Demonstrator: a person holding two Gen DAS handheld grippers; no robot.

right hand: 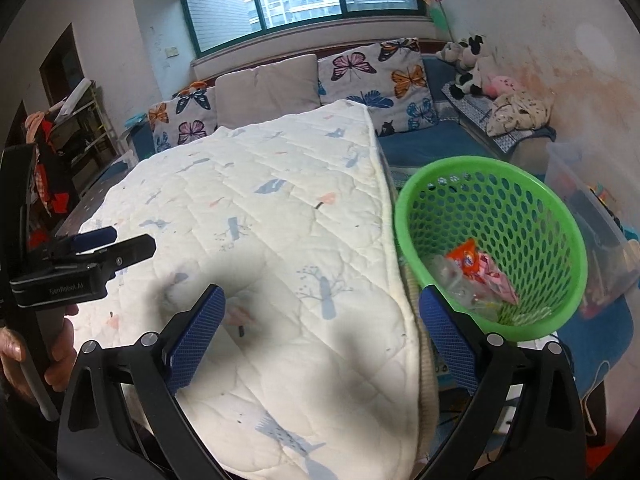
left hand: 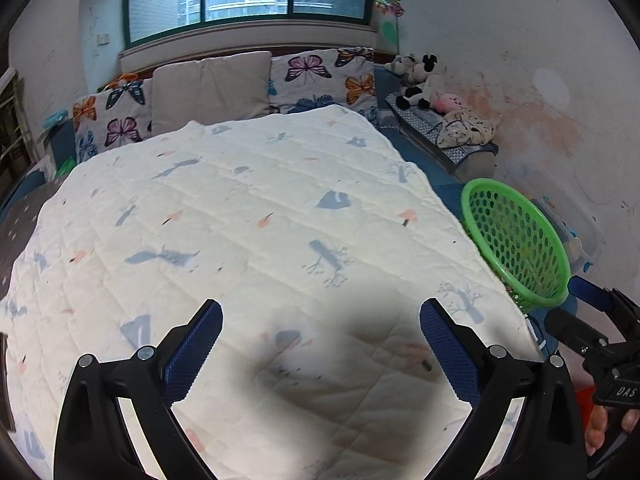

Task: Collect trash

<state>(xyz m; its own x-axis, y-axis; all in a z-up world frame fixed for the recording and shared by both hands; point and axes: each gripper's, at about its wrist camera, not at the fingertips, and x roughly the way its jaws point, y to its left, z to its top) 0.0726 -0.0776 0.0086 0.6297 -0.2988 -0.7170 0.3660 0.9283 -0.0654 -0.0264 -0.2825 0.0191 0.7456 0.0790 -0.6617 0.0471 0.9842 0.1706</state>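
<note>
Left gripper (left hand: 320, 360): fingers spread wide, nothing held; "GenRobot.AI" read on its body.
Right gripper (right hand: 320, 356): wide apart, nothing held; "DAS" read.
Basket (right hand: 560, 320): wrappers (right hand: 480, 272) contained.

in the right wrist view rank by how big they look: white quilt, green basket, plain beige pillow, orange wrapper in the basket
1. white quilt, by far the largest
2. green basket
3. plain beige pillow; it sits farther from the camera, so its true size against the basket is unsure
4. orange wrapper, the smallest

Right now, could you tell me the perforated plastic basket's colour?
Bright green basket, clearest in the right wrist view.
</note>
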